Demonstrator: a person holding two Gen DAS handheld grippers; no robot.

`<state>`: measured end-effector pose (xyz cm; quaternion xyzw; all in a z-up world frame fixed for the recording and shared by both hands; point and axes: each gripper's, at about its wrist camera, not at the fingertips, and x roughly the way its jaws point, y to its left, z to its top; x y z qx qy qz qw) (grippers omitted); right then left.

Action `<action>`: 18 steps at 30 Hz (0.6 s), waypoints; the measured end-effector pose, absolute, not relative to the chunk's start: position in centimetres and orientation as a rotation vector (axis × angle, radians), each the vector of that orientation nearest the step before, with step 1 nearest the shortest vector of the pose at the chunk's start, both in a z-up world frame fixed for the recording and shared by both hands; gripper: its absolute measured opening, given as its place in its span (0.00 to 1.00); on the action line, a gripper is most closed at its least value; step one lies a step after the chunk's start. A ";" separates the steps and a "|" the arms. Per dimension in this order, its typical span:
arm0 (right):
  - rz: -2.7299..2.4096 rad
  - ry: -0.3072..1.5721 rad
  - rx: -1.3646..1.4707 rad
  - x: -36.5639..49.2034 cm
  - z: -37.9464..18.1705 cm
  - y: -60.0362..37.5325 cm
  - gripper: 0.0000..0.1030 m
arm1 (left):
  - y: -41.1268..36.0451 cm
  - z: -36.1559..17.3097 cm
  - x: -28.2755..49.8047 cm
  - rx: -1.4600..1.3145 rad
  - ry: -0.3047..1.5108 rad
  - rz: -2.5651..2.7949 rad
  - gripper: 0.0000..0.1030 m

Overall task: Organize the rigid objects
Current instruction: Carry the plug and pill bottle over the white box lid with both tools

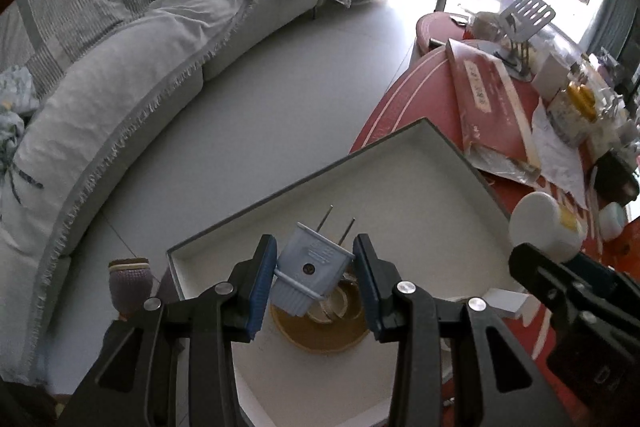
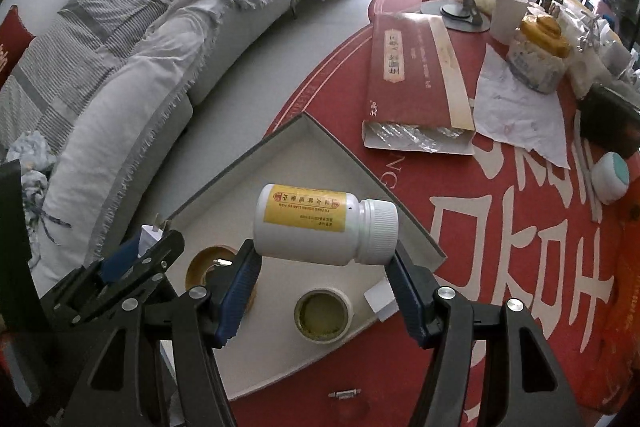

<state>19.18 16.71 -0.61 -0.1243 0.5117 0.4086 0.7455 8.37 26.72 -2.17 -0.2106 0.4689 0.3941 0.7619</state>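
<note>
A shallow grey-rimmed white cardboard tray (image 2: 224, 163) lay on the red printed worktop (image 2: 520, 247), with a brown tape roll (image 1: 320, 339), a cream tape roll (image 2: 322, 315) and a small white block (image 2: 380, 299) inside. A flat red box (image 2: 412, 75) lay beyond. Above the tray, the left gripper (image 1: 314, 281) had its jaws clamped on a pale blue two-pin plug (image 1: 310, 271); the right gripper (image 2: 324, 291) had its jaws gripping a white pill bottle with a yellow label (image 2: 320, 223) held sideways.

- A pale blue plastic two-pin plug (image 1: 310, 269) hangs tilted above the tray, pins pointing away.
- A white plastic pill bottle (image 2: 325, 225) with yellow label and ribbed white cap lies sideways in the air, cap to the right.
- A shallow grey-rimmed white tray (image 2: 276, 155) on the red table holds a brown tape roll (image 2: 208, 259), a cream tape roll (image 2: 322, 315) and a small white block (image 2: 380, 297).
</note>
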 end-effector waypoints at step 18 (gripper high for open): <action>0.880 1.160 -0.289 20.1 -3.0 17.8 0.63 | 27.6 -4.0 9.8 -0.465 1.053 0.844 0.41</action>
